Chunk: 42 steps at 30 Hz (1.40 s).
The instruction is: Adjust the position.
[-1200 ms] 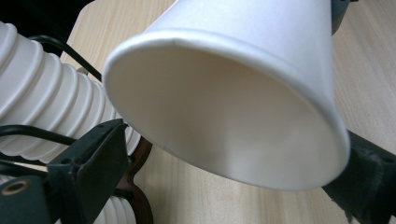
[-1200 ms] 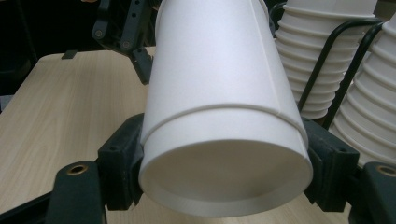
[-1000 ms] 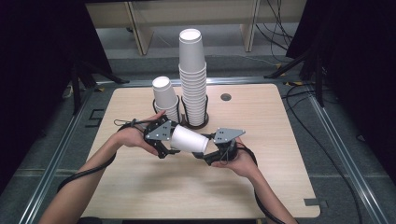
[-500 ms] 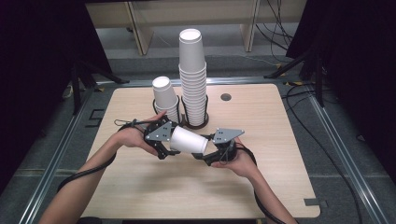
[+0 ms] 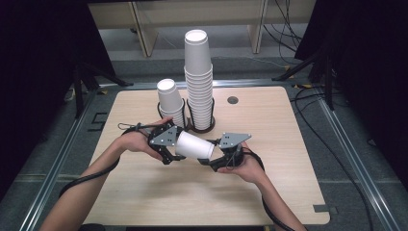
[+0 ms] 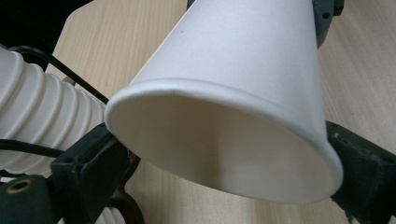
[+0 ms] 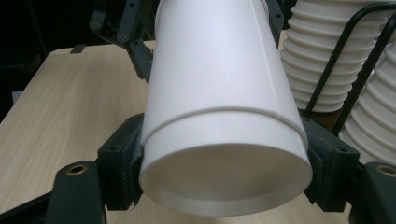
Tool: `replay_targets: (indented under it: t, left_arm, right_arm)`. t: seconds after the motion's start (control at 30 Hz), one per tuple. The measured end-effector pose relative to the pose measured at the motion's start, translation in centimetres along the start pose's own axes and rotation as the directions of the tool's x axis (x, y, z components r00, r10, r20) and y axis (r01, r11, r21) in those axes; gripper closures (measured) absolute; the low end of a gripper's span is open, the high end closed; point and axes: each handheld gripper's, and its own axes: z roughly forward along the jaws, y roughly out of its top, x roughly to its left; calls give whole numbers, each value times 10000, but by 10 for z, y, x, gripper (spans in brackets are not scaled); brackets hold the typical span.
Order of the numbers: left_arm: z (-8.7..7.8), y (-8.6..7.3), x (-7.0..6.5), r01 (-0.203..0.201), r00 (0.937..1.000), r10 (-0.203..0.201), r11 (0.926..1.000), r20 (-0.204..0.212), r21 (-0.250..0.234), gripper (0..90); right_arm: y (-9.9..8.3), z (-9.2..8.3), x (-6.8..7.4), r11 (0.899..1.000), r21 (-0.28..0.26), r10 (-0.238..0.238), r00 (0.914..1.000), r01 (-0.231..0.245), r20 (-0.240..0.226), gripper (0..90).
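I hold a white tapered paper cup on its side above the light wooden table, between my two grippers, in front of the two stacks. My left gripper takes the wide rim end: in the left gripper view its black jaws flank the rim, which looks slightly flattened, so I judge it pinched there. My right gripper clamps the narrow base end; in the right gripper view a step line rings the wall, so I judge two nested cups, held at opposite ends to pull them apart. The tall stack of white paper cups and the short stack of white paper cups stand in black wire holders just behind. Against the earlier frames, cup and hands sit in the same place; the left jaws have just been closing on the rim.
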Motion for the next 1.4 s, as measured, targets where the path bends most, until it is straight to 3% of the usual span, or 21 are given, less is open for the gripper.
replay_targets:
  t: [0.17,0.27,0.3,0.37,0.43,0.5,0.63,0.83,0.97,1.1,1.4]
  left_arm:
    - [-2,1,0,-30,10000,30,10000,-20,-65,101]
    - [-4,1,-1,-62,10000,62,9999,-49,-115,115]
    - [-5,1,-1,-44,10000,44,9999,-17,-123,121]
    - [-7,2,0,-318,9995,318,9995,-22,80,133]
    - [-8,2,0,-271,9996,270,9996,76,74,143]
    - [-8,1,-2,-48,9999,48,10000,107,-12,154]
    - [-9,1,-2,-174,9998,174,9998,134,9,167]
    - [-11,1,-2,-140,9999,140,9999,77,-14,176]
    - [-12,1,-2,-205,9998,205,9998,87,80,180]
    - [-12,1,-3,-98,9999,97,9999,131,66,182]
    - [-11,3,-4,110,9998,-113,9998,166,163,188]
  right_arm:
    - [0,-1,-1,10000,90,-36,10000,37,-68,275]
    - [0,-2,0,9996,139,234,9997,-232,-100,275]
    - [1,-1,-1,9999,131,81,9997,-78,-215,275]
    - [0,0,-1,10000,60,27,9998,-26,-193,275]
    - [0,1,0,9998,135,145,9997,-142,-219,276]
    - [-1,1,-2,9998,153,-86,9996,90,-262,276]
    - [-1,1,1,9993,288,260,9993,-253,-258,277]
    - [0,3,-2,9997,105,-217,9991,221,-362,275]
    - [-1,3,-1,9999,97,58,9994,-55,-344,271]
    - [-1,3,-2,9999,111,-116,9992,120,-376,261]
    - [-1,3,-1,9995,208,239,9993,-232,-302,228]
